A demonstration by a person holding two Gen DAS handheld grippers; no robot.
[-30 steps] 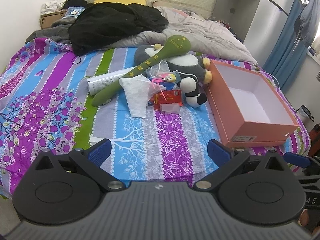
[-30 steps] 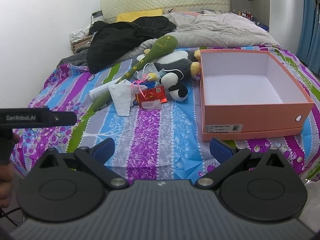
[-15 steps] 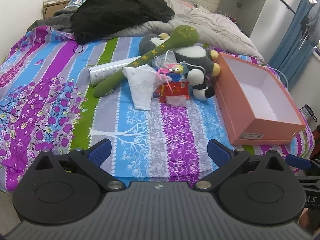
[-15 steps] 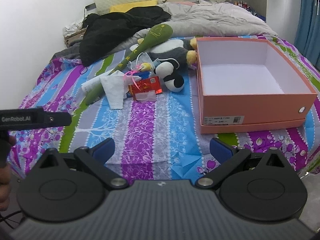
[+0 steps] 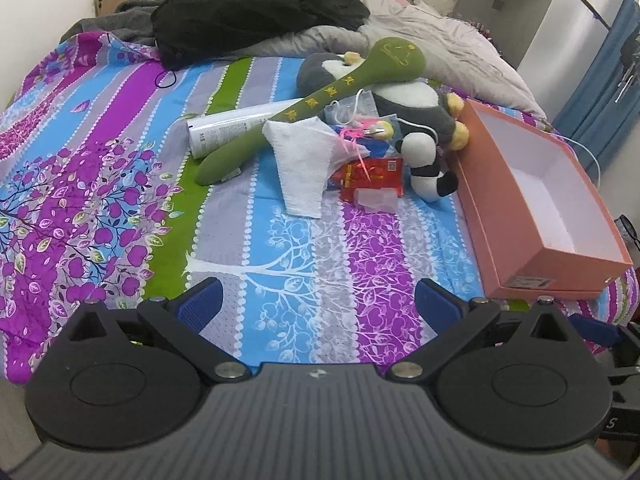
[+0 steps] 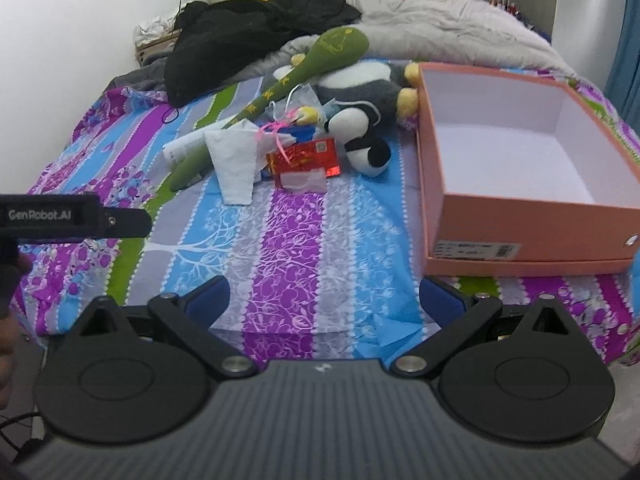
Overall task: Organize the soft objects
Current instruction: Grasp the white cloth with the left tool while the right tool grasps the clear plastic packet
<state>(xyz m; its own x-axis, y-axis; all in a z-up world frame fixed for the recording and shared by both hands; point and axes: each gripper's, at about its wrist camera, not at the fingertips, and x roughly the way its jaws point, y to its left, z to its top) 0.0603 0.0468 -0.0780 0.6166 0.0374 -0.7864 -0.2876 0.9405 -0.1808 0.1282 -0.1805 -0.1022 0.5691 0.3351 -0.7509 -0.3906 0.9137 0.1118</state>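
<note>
A: Now, both empty: left gripper (image 5: 316,300) and right gripper (image 6: 324,298) spread wide, near bed edge.
B: Pile mid-bed. Take the white cloth (image 5: 304,164) by its near hanging corner; orange box (image 6: 520,152) waits right.

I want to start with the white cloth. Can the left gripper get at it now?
Probably yes: the left gripper is open, only bare bedsheet lies before the white cloth, whose near end is uncovered.
</note>
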